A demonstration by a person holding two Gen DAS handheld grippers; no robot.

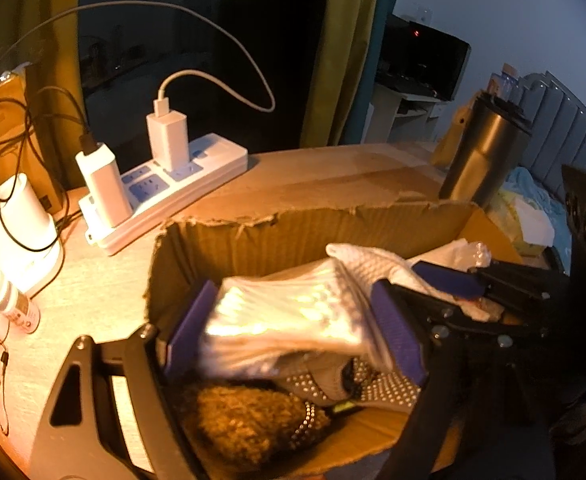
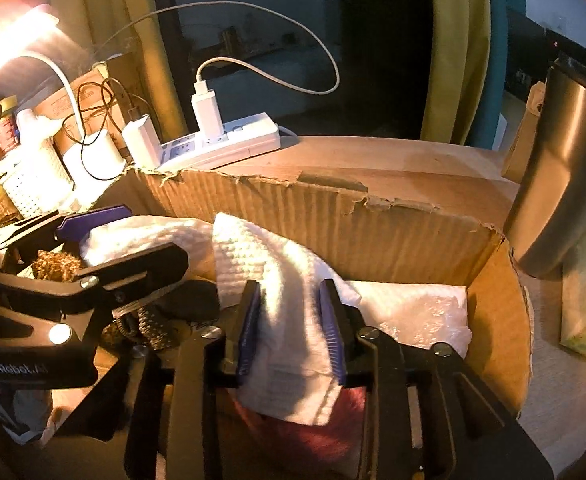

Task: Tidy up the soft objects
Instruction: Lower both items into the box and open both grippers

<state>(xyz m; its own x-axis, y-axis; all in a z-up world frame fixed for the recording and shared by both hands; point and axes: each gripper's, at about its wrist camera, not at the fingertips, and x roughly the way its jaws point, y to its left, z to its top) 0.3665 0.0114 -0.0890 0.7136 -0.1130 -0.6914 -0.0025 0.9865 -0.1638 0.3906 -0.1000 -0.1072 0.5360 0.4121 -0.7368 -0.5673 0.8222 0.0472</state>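
An open cardboard box on the desk holds soft things. My left gripper is shut on a clear bag of white cotton swabs, held over the box. Under it lie a brown knitted piece and a grey dotted glove. My right gripper is shut on a white textured cloth inside the box. The right gripper also shows in the left wrist view, and the left gripper shows in the right wrist view. A white plastic packet and something pink lie beneath.
A white power strip with two chargers and cables sits behind the box. A steel tumbler stands at the box's right back corner. White bottles and a lamp base stand at the left. A bed lies far right.
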